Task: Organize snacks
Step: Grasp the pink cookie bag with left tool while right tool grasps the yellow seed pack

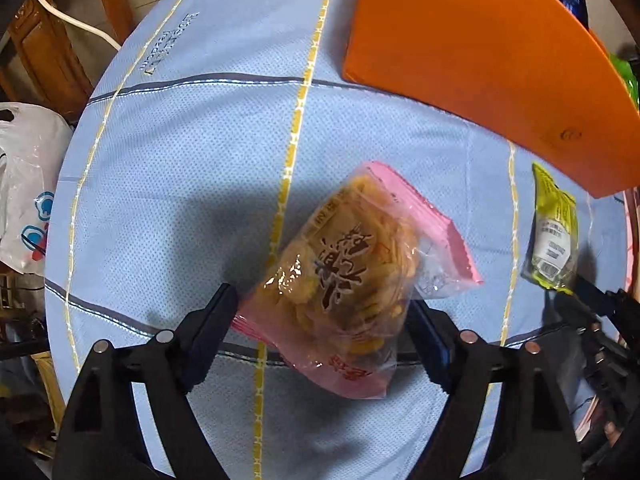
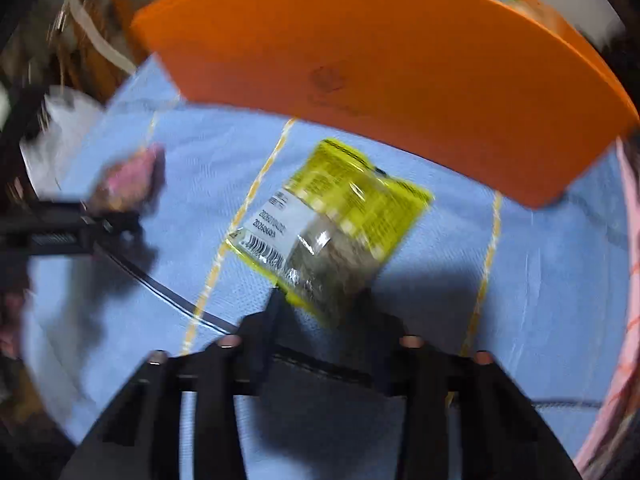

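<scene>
A clear and pink snack bag (image 1: 344, 276) of yellow-brown crisps lies on the blue tablecloth (image 1: 192, 152). My left gripper (image 1: 320, 300) points down over it and is open, one finger on each side of the bag; the left fingertip (image 1: 224, 300) just meets the bag's flat pink edge. A yellow snack packet (image 2: 336, 220) lies to the right, also seen in the left wrist view (image 1: 554, 232). My right gripper (image 2: 324, 304) is shut on its near corner. The right wrist view is blurred. The left gripper (image 2: 80, 224) and the pink bag (image 2: 132, 180) show there at the far left.
An orange box (image 1: 480, 40) stands behind both bags, its wall (image 2: 380, 52) close to the yellow packet. Green and blue packets peek over its rim. A white plastic bag (image 1: 28, 184) and wooden furniture (image 1: 44, 52) lie beyond the table's left edge.
</scene>
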Demonstrator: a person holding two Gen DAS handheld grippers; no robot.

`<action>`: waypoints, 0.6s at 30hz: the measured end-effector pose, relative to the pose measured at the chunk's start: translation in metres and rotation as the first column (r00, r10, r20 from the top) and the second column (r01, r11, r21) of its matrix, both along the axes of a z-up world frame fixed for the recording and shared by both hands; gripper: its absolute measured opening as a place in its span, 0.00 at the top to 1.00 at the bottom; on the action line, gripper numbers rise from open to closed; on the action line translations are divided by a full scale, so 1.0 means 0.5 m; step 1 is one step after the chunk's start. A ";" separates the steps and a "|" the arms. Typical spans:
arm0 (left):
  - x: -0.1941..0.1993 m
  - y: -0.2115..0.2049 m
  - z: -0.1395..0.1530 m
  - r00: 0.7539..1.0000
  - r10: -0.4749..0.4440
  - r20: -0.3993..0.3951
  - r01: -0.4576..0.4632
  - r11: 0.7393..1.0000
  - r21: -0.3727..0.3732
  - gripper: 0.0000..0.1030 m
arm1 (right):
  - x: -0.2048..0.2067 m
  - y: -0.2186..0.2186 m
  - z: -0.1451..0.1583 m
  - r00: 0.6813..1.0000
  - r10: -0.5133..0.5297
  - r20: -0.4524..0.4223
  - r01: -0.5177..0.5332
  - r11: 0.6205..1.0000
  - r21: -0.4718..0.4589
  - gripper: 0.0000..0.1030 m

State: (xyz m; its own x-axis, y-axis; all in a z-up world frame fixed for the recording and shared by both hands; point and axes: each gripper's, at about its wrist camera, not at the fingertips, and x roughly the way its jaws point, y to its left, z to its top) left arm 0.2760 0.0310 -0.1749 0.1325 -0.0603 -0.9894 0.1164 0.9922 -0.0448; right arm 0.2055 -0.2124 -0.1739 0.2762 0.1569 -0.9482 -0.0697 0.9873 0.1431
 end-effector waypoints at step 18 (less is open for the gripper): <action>-0.008 -0.067 0.029 0.994 -0.094 0.047 0.090 0.993 0.079 0.23 | 0.099 0.062 -0.052 0.966 -0.251 -0.056 0.247 0.967 -0.069 0.03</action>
State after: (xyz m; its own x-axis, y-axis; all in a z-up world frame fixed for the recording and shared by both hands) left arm 0.2719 -0.0024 -0.1605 0.1799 0.0014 -0.9837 0.2079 0.9773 0.0394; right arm 0.2549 -0.1815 -0.1998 0.2374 0.0319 -0.9709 0.1867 0.9793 0.0779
